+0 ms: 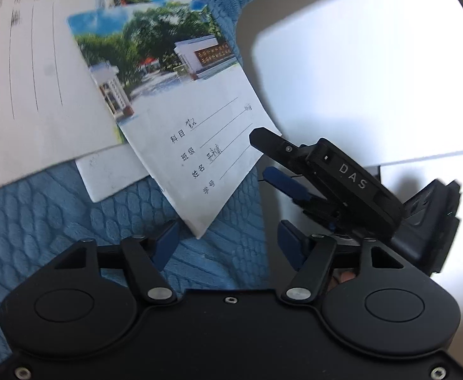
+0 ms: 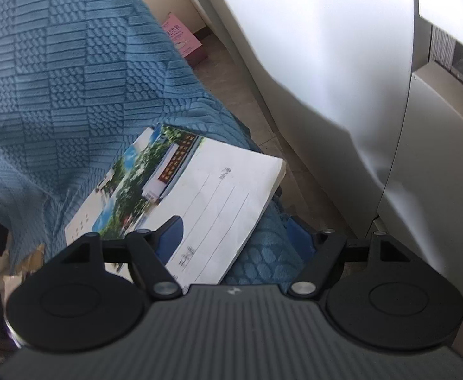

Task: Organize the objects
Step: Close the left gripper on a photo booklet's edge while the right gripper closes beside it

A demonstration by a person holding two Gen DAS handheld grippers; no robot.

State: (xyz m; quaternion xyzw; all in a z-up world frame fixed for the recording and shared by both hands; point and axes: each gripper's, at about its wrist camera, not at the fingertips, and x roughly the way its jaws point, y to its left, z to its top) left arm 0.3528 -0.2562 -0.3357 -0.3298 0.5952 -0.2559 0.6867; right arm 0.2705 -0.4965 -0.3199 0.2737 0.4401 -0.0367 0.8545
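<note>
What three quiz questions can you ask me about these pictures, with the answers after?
1. True or false: the blanket under the books is red.
2. What does the cover photo of the top exercise book show? A: a gate and trees. B: a cat. C: a car.
3. Fill in: the jaws of the left gripper are ___.
Key: 1 false, it is blue; 2 A; 3 open.
</note>
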